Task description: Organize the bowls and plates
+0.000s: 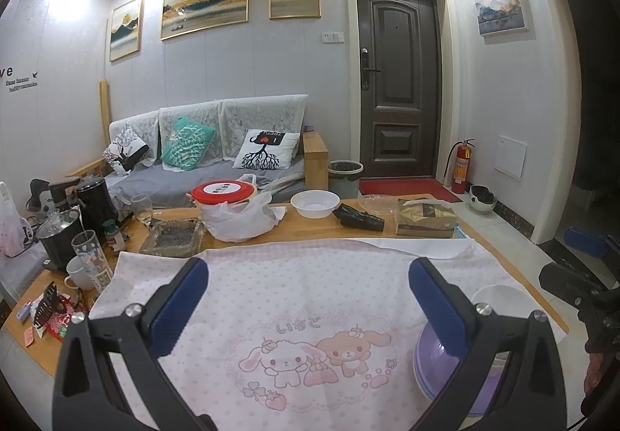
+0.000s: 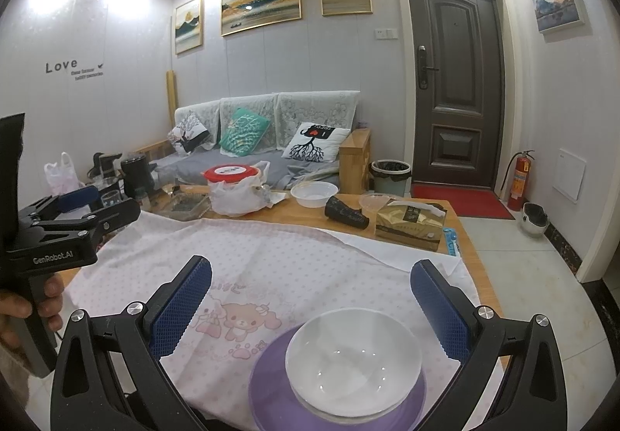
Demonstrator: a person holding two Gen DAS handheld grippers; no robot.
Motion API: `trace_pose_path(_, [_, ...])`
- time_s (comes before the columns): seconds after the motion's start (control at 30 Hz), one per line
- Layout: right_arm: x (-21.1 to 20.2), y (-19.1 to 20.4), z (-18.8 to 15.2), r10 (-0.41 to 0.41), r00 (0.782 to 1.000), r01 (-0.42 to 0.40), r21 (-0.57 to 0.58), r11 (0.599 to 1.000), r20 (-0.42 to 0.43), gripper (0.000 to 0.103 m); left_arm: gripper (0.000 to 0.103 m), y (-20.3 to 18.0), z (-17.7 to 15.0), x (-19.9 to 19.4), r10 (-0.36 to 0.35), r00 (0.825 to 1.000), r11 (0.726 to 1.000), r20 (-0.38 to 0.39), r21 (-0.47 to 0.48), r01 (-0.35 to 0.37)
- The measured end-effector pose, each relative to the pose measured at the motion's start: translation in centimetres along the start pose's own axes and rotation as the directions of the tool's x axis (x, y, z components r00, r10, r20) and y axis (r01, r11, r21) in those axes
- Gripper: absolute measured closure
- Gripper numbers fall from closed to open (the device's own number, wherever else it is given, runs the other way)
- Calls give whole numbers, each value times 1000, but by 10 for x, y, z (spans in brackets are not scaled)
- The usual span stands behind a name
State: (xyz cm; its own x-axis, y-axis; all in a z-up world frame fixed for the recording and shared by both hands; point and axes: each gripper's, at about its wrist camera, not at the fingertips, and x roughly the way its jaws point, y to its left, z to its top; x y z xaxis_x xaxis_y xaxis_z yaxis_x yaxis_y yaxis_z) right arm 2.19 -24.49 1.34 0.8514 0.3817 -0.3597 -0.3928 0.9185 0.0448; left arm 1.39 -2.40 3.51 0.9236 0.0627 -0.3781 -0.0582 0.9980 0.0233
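Note:
A white bowl [image 2: 353,357] sits stacked on a purple plate [image 2: 271,384] on the pink bunny-print cloth [image 2: 271,264], near the table's front right. My right gripper [image 2: 310,299] is open and empty, just above and behind the bowl. In the left wrist view the purple stack [image 1: 430,361] shows at lower right behind my right finger, with the white bowl's rim [image 1: 500,295] above it. My left gripper [image 1: 308,295] is open and empty over the cloth's middle; it also shows in the right wrist view [image 2: 77,206] at the left.
A second white bowl [image 1: 314,203] stands at the table's far side, next to a bagged red-lidded container [image 1: 228,198], a black pouch [image 1: 360,218] and a tissue box [image 1: 424,222]. Cups, kettles and clutter [image 1: 77,237] crowd the left end. A sofa and door lie beyond.

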Motion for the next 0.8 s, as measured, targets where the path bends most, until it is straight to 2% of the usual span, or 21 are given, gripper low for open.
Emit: trace_pose_path(0.8, [0,0,1,1,1000,-1,2,1000,-1,1,0,1,-1,-2,-4,1000,1000,8,-2,4])
